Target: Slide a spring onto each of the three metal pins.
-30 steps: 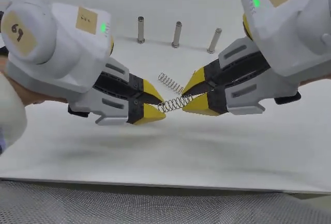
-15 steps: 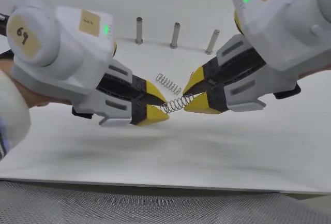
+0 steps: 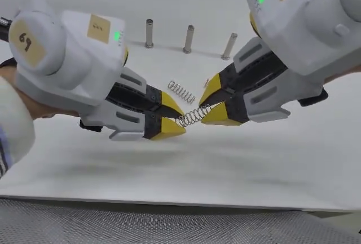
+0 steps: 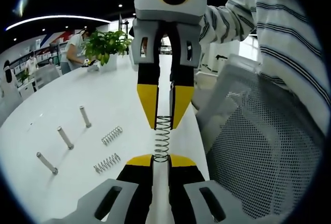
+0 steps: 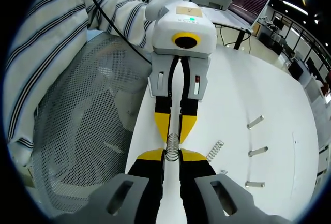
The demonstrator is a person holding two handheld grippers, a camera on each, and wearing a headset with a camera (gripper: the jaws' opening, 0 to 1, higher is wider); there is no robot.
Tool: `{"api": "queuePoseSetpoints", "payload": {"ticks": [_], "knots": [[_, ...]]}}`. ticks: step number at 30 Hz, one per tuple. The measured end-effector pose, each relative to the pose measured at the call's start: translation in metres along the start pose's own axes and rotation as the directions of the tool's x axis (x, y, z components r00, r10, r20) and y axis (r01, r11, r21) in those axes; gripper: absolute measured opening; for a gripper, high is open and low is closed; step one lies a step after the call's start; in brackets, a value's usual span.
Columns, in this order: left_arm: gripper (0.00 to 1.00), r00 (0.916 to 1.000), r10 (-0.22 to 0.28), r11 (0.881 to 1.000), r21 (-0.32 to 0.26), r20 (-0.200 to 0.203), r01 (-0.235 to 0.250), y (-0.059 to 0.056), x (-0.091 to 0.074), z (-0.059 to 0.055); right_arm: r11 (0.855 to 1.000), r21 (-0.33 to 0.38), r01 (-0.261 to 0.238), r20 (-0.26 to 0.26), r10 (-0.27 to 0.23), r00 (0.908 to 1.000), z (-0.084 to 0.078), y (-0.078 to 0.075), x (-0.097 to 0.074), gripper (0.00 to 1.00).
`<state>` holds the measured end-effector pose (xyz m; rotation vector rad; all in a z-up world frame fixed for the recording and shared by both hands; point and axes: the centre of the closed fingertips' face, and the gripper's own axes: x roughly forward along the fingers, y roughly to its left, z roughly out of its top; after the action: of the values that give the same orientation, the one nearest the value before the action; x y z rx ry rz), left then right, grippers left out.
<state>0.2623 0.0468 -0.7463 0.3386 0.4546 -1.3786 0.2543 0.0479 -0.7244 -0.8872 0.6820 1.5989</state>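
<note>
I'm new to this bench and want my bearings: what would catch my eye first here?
The left gripper and right gripper meet tip to tip above the white table, with one spring spanning between their yellow jaws. Beyond them, three metal pins stand bare in a row. Two loose springs lie on the table between the pins and the grippers.

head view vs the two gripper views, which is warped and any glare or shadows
Head view: barely warped, even light, only a soft shadow on the white table. Left gripper view: fisheye bends the table edge, ceiling light strip blown out. Right gripper view: same warp, pins tiny.
</note>
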Motion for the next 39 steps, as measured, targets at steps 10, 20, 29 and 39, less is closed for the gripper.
{"api": "queuePoseSetpoints", "payload": {"ticks": [10, 20, 29, 39], "knots": [[0.02, 0.9998, -0.008, 1.0, -0.004, 0.016, 0.008, -0.003, 0.006, 0.001, 1.0, 0.024, -0.014, -0.029, 0.015, 0.9995, 0.0, 0.001, -0.001, 0.07], [0.02, 0.9987, 0.008, 0.998, -0.067, 0.049, -0.005, 0.002, 0.011, 0.006, 0.999, 0.05, 0.006, -0.061, -0.003, 0.9981, -0.001, -0.002, -0.004, 0.07], [0.02, 0.9967, 0.012, 1.0, -0.026, 0.081, -0.01, 0.006, 0.014, 0.012, 0.997, 0.074, 0.023, -0.1, -0.015, 0.9949, -0.003, -0.006, -0.01, 0.08], [0.02, 0.9924, 0.034, 0.999, -0.032, 0.118, -0.03, 0.014, 0.009, 0.018, 0.999, 0.007, 0.053, -0.119, -0.052, 0.9916, -0.003, -0.012, -0.01, 0.09]]}}
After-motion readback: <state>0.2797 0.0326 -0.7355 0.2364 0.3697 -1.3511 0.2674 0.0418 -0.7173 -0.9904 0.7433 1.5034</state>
